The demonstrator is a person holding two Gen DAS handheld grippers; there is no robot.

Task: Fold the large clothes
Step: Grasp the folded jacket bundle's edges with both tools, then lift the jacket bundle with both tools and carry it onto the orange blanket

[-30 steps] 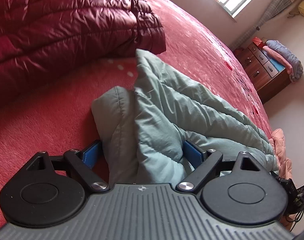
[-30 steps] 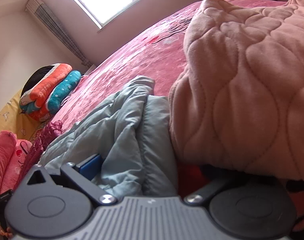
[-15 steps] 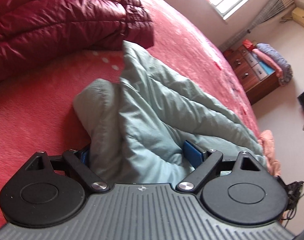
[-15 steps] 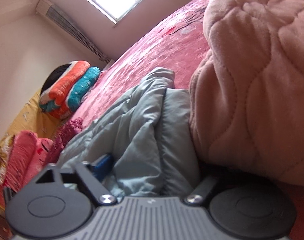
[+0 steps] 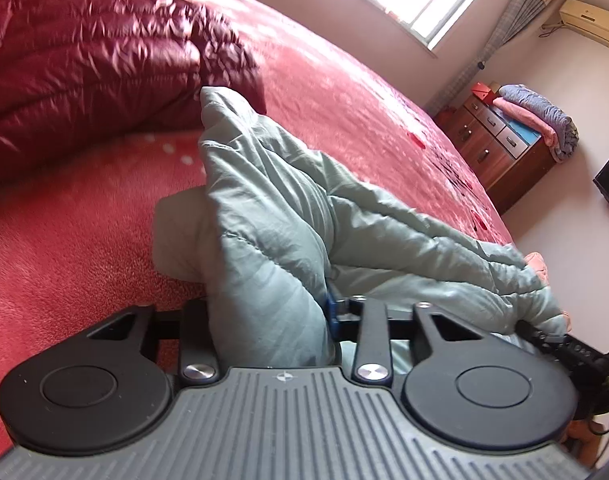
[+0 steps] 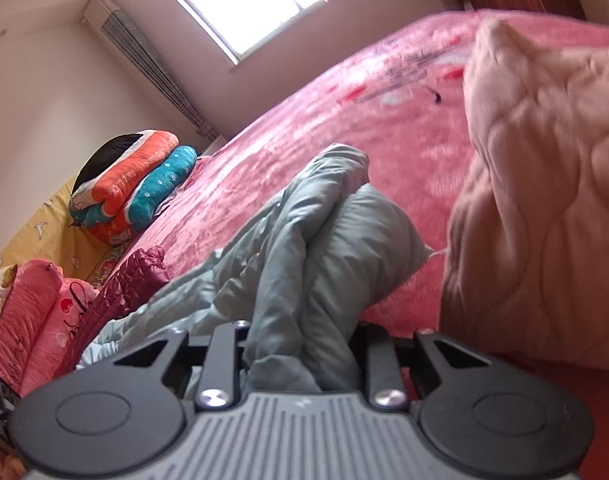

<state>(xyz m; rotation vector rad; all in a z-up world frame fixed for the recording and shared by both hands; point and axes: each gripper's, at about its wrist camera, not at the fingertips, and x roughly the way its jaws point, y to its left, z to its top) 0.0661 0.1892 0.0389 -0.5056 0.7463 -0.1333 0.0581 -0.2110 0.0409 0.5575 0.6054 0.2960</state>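
Dresser point(image 5: 500, 152) only left view; rolled blankets point(image 6: 132, 184) only right.

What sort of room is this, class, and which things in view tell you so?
Most likely a bedroom: a wide bed under a pink-red cover, folded blankets stacked near its head, and a wooden chest of drawers by the window.

- Daylight pours through a blown-out white window point(image 6: 264, 4), glaring.
- Glossy maroon quilted puffer jacket point(image 5: 84, 52) shows sheen and slight blur.
- Fisheye curvature bends edges; corners darken.
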